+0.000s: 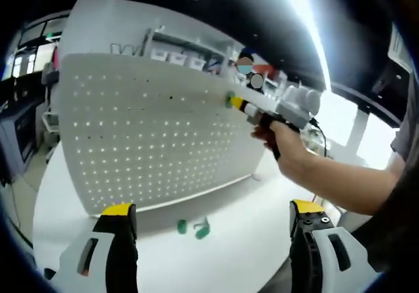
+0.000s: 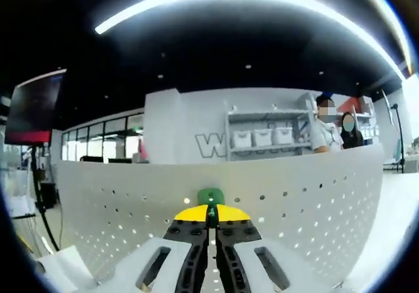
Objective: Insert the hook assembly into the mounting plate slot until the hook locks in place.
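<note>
A white perforated mounting plate [image 1: 150,129] stands upright on a white table [image 1: 222,260]. In the left gripper view my left gripper [image 1: 213,218] is open low in front of it, jaws wide apart, with two green hooks [image 1: 195,227] lying on the table between them. The right gripper [image 1: 252,112], held by a person's hand, presses a green hook [image 1: 230,99] against the plate's upper right part. In the right gripper view my right gripper [image 2: 211,216] is shut on the green hook [image 2: 211,195], which touches the plate [image 2: 314,201].
Behind the plate are white shelves with bins [image 2: 262,136] and two people [image 2: 334,126]. A dark monitor [image 2: 36,106] hangs at the left. The person's forearm [image 1: 340,182] crosses the right side of the left gripper view.
</note>
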`<state>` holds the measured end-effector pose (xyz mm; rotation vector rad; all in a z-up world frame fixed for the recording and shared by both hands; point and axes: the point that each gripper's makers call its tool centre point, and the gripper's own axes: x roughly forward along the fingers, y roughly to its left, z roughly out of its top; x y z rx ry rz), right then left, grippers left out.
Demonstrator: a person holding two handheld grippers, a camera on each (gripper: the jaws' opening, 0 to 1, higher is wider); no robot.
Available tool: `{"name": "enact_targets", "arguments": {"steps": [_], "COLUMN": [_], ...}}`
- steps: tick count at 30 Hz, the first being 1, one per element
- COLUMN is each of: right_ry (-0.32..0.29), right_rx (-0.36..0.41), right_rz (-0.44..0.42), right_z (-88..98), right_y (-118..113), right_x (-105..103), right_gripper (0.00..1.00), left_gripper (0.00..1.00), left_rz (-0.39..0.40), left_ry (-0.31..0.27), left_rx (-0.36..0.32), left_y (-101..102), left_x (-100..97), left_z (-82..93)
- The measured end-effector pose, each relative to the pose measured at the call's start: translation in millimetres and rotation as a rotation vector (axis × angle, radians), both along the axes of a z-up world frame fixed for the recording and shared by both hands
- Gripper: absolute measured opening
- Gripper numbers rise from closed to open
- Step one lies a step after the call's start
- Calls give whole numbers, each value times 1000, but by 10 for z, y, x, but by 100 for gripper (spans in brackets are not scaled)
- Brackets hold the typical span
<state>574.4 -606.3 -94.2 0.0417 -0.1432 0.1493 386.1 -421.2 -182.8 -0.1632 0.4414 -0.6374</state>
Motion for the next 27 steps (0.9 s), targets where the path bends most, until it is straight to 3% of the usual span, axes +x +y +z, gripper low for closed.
{"name": "enact_targets", "arguments": {"steps": [6, 23, 27], "right_ry": [7, 43, 55], "right_rx": [-12, -41, -22], "right_rz": [9, 1, 18], "right_z": [-86, -88, -88], "right_y": [-1, 5, 24], "right_x": [26, 55, 49], "right_gripper": [0, 1, 7], "left_gripper": [98, 99, 99], "left_rz": [3, 2, 6], "left_ry": [3, 9, 7], "left_rx": [2, 4, 5], "left_y": [11, -12, -7], "left_x": [-5, -10, -30], "left_z": [-13, -24, -20]}}
